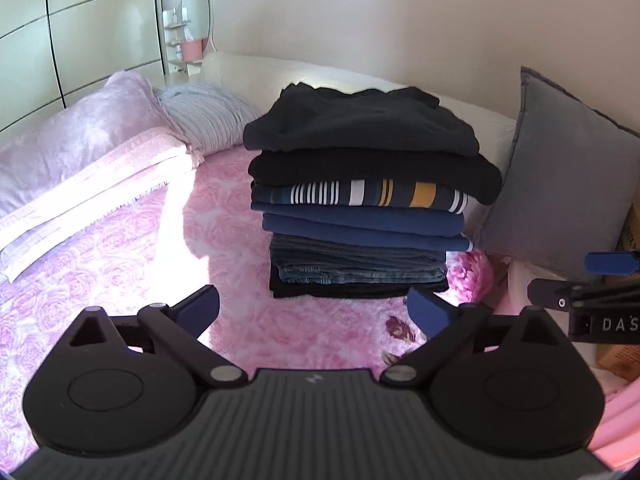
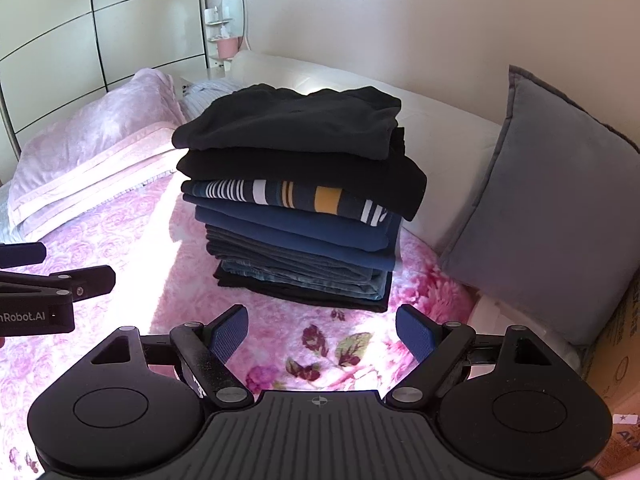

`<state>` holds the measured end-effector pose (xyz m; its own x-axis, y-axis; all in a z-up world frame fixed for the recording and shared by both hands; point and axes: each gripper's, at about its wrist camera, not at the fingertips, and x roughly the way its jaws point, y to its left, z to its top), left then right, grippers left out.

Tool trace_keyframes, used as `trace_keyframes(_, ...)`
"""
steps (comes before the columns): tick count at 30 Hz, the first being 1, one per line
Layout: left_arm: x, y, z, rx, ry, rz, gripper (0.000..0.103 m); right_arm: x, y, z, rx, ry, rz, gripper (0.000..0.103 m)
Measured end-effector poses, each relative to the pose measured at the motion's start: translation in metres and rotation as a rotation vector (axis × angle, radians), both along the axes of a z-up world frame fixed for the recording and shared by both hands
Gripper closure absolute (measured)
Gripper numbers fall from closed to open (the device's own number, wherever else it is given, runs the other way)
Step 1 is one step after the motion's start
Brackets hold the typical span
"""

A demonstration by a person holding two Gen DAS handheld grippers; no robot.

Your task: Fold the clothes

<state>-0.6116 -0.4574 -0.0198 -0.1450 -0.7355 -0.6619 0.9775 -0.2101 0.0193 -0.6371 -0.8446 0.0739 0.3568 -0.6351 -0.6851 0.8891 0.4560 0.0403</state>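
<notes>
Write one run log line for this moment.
left gripper: open, empty | right gripper: open, empty | stack of folded clothes: on bed, untouched

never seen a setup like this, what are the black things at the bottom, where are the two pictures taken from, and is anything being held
These are two hand-held grippers, one in each of a person's hands, each carrying a fisheye camera looking forward along its two blue-padded fingers. One picture comes from the left gripper, the other from the right gripper; each also glimpses the other at its edge. Both stand open and hold nothing. Ahead, on a pink floral bedspread, sits a stack of folded clothes: black tops, a striped shirt, blue pieces, jeans. A grey cushion leans beside the stack.
</notes>
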Motion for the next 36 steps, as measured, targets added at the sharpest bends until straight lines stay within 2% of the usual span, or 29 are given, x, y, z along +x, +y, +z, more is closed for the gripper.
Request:
trace_keyframes(14,-0.01,-0.004,-0.009,0.04,0.014,-0.011,0.003,0.001,-0.003,-0.002,0.011,0.006,-0.008,0.019)
trace_keyframes(36,-0.009,-0.012,-0.016,0.051,0.002,0.011,0.002,0.009,-0.008,-0.001,0.008,-0.003,0.005,0.019)
